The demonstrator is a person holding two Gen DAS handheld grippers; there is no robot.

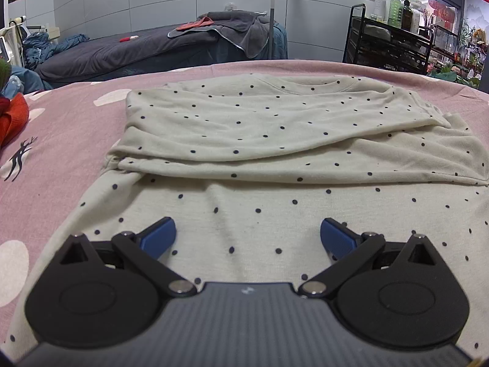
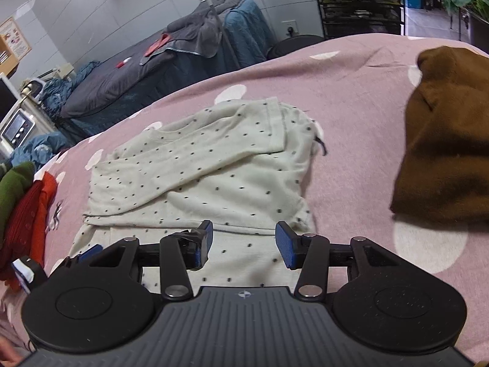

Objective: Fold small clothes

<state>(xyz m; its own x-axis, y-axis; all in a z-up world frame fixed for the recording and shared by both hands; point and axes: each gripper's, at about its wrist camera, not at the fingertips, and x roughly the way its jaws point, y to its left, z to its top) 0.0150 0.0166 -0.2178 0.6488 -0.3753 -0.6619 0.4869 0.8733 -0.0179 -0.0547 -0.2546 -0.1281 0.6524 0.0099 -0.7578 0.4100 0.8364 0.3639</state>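
Observation:
A cream shirt with dark dots [image 1: 244, 128] lies flat on the pink sheet [image 1: 76, 107], both sleeves folded across its chest. My left gripper [image 1: 247, 235] hovers open over the shirt's lower part, its blue pads wide apart with only flat cloth below. In the right wrist view the same shirt [image 2: 214, 171] lies ahead. My right gripper [image 2: 244, 243] stands open just above the hem at the shirt's right side, and nothing is pinched between its pads. A blue tip of the left gripper [image 2: 91, 250] shows at the shirt's lower left corner.
A brown garment [image 2: 443, 153] lies to the right of the shirt. Red and green clothes [image 2: 27, 208] are piled at the left, with the red one [image 1: 12, 119] also in the left wrist view. Beyond the sheet are a dark bed [image 1: 122, 52] and a black shelf cart [image 1: 391, 46].

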